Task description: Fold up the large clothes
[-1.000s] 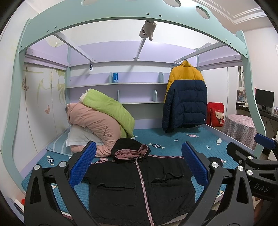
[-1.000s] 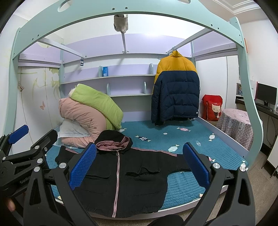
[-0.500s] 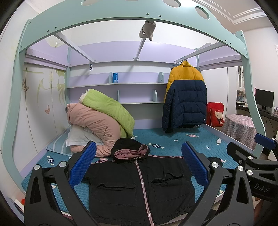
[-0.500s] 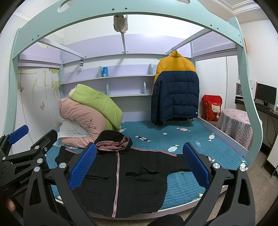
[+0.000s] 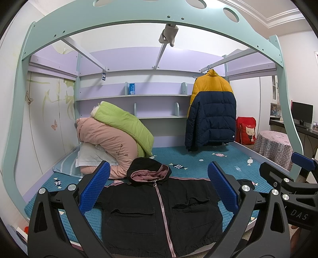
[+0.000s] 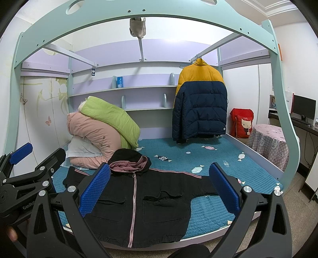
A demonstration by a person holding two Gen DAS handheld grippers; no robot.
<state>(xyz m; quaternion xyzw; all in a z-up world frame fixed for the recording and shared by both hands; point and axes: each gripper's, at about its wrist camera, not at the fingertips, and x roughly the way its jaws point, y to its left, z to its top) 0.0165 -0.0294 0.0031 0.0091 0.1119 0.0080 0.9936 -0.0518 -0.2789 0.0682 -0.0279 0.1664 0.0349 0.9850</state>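
Observation:
A black hooded jacket (image 5: 159, 210) (image 6: 139, 204) with a pink zip and pink hood lining lies flat, front up, sleeves spread, at the near edge of the bed. My left gripper (image 5: 159, 186) hovers open in front of it, nothing between its blue pads. My right gripper (image 6: 159, 184) is open too, held short of the jacket. Each view shows the other gripper at its side: the right gripper (image 5: 294, 178) in the left wrist view, the left gripper (image 6: 29, 170) in the right wrist view.
The bed has a teal quilted cover (image 5: 214, 160) under a mint frame (image 5: 139, 17). Rolled pink and green bedding (image 5: 119, 135) sits back left. A yellow and navy puffer jacket (image 5: 210, 113) hangs back right. A covered round table (image 5: 276, 146) stands right of the bed.

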